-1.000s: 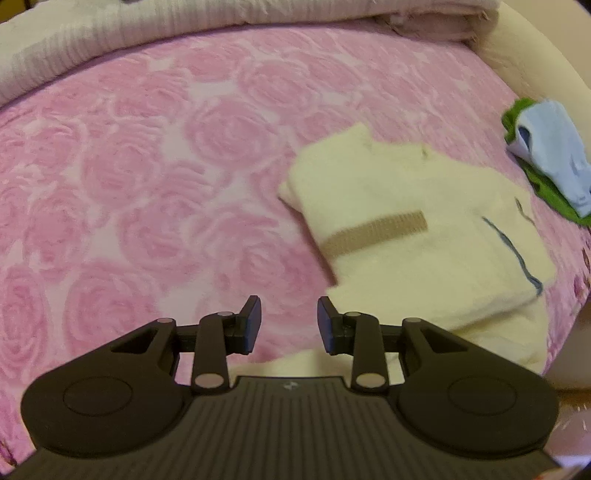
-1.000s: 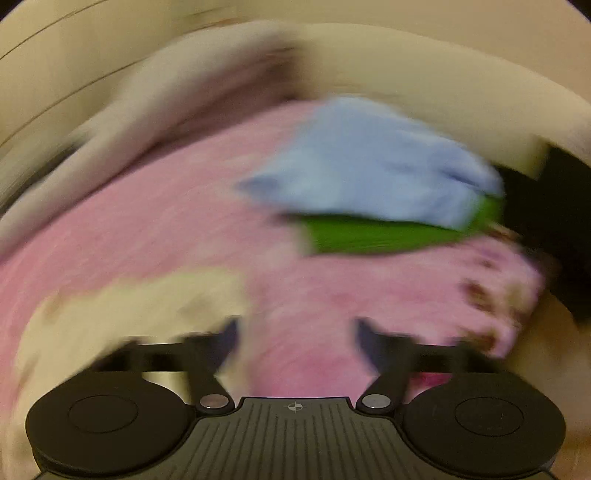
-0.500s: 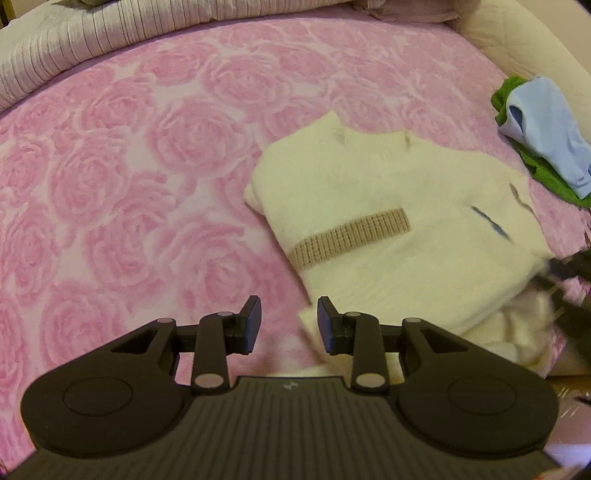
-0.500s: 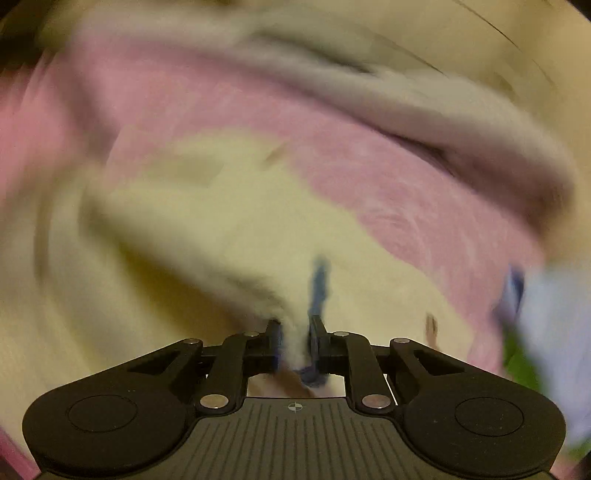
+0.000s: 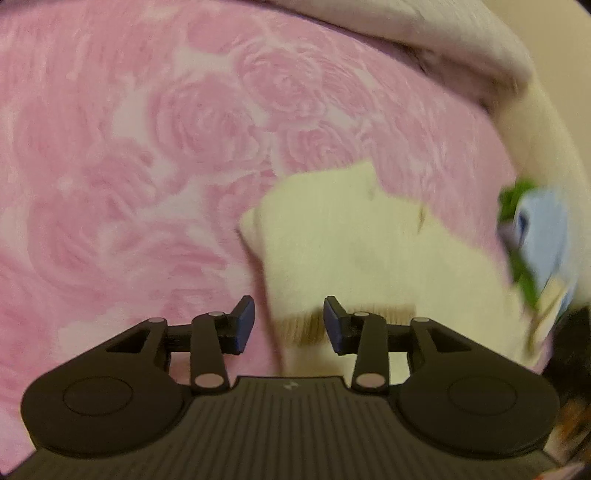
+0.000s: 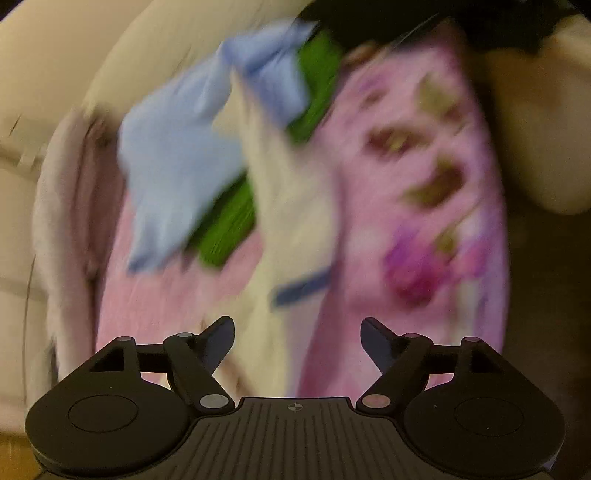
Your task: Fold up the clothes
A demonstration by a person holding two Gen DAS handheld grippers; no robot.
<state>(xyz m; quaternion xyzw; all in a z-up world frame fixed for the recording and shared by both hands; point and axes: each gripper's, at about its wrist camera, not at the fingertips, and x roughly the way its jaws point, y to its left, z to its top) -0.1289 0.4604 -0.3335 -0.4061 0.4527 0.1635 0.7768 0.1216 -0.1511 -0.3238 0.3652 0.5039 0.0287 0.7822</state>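
A thick, fuzzy cream sweater (image 5: 369,258) lies folded into a blocky shape on the pink bedspread (image 5: 129,166), whose plush surface is woven with large rose swirls. One ribbed tan band (image 5: 306,326) crosses the sweater's near edge, right between the fingers of the left gripper (image 5: 289,323); its jaws are opening, apart, with nothing pressed between them. Only the left view shows this band and a pale striped quilt (image 5: 424,33) bunched along the far side. The right view, heavily smeared, alone shows a short blue stripe (image 6: 301,286) on the cream knit and a flowered purple patch (image 6: 417,258) of the cover. The right gripper (image 6: 297,341) hangs over the sweater's edge, jaws opening wide, gripping nothing. Beyond lie two smaller garments, seemingly stacked: one light-blue piece (image 6: 177,162) over one bright green piece (image 6: 229,225).
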